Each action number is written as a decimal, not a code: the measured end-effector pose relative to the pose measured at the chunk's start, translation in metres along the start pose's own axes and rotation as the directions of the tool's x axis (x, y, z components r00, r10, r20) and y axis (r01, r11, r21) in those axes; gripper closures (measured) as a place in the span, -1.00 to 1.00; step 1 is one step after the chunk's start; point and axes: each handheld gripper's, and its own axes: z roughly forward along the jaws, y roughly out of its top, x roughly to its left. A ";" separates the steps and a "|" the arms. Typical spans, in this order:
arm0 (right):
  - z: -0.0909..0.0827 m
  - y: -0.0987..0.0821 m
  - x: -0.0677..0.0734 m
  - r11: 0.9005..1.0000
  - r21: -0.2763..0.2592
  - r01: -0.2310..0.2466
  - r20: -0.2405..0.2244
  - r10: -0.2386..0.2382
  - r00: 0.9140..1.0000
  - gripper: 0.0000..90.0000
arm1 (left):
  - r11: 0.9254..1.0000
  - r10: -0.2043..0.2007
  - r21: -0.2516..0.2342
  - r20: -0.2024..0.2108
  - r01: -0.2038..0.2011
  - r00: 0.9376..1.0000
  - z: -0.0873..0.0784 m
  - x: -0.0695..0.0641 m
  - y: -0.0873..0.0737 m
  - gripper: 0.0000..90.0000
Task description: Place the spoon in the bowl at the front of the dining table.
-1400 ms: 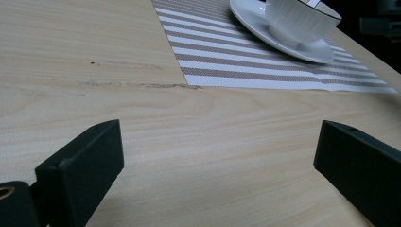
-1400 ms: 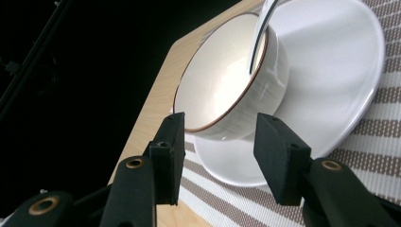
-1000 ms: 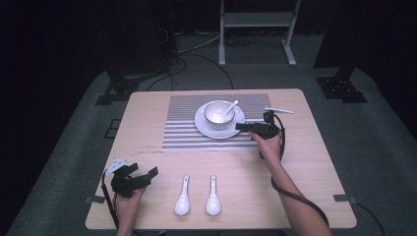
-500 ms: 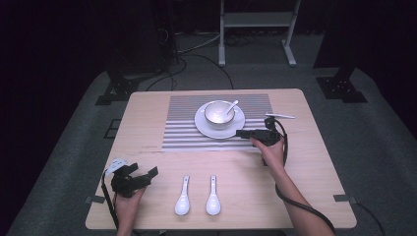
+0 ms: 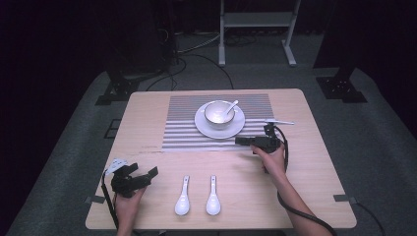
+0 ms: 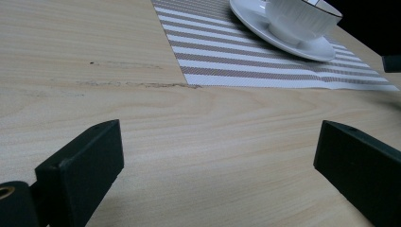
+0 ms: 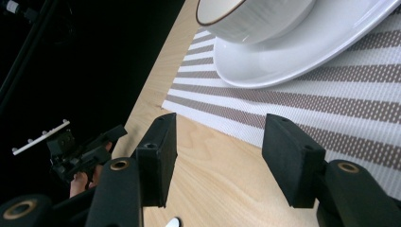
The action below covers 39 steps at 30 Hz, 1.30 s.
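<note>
Near the striped mat's (image 5: 216,129) front edge, the right hand-held gripper (image 5: 242,141) hangs with jaws apart and empty, while the left hand-held gripper (image 5: 147,174) rests wide open beside two white spoons (image 5: 197,196). Probably a spoon comes next: approach its handle low and level, jaws straddling it, before closing.

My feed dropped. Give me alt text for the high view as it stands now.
A light wooden table holds a white ribbed bowl with a white spoon in it, on a white saucer over a striped placemat. The right gripper sits just below the saucer; the left gripper rests open near the front-left corner, beside two white ceramic spoons.
</note>
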 end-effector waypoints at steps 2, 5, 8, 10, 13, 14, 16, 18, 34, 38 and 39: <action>-0.001 -0.002 0.001 1.000 0.008 0.006 -0.003 -0.006 1.000 -0.01 | 1.000 0.000 0.000 0.000 0.000 1.000 0.000 0.000 0.000 -0.98; -0.002 -0.005 0.003 1.000 0.021 0.012 -0.008 -0.012 1.000 -0.03 | 1.000 0.001 -0.001 -0.002 -0.001 1.000 0.000 -0.001 0.000 -0.98; -0.003 -0.008 0.004 1.000 0.027 0.012 -0.010 -0.012 1.000 -0.04 | 1.000 0.001 -0.001 -0.001 -0.001 1.000 0.000 -0.001 0.000 -0.98; -0.005 -0.011 0.004 0.999 0.030 0.016 -0.012 -0.016 1.000 -0.04 | 1.000 0.001 0.000 -0.002 -0.001 1.000 0.000 -0.001 0.000 -0.98; -0.005 -0.015 0.002 0.999 0.034 0.005 -0.028 -0.004 1.000 -0.04 | 1.000 0.001 0.001 -0.001 -0.001 1.000 0.000 0.000 0.000 -0.98; -0.006 -0.016 0.002 0.999 0.033 0.006 -0.027 -0.005 1.000 -0.04 | 1.000 0.000 0.001 0.000 0.000 1.000 0.000 0.000 0.000 -0.98; -0.007 -0.017 0.002 0.999 0.035 0.011 -0.027 -0.010 1.000 -0.04 | 1.000 -0.002 -0.002 0.000 0.002 1.000 0.000 0.000 0.000 -0.98; -0.008 -0.019 0.003 0.999 0.035 0.008 -0.032 -0.007 0.999 -0.04 | 1.000 0.000 -0.002 -0.001 0.000 1.000 0.000 -0.001 0.000 -0.98; -0.014 -0.038 0.005 0.998 0.057 0.017 -0.056 -0.014 0.998 -0.08 | 1.000 0.003 0.000 -0.001 -0.003 1.000 0.000 -0.001 0.000 -0.98; -0.016 -0.042 0.005 0.998 0.058 0.019 -0.064 -0.015 0.998 -0.08 | 1.000 0.002 0.000 -0.001 -0.002 1.000 0.000 -0.001 0.000 -0.98; -0.017 -0.043 0.006 0.998 0.060 0.022 -0.064 -0.018 0.998 -0.09 | 1.000 0.001 -0.001 -0.001 -0.001 1.000 0.000 -0.001 0.000 -0.98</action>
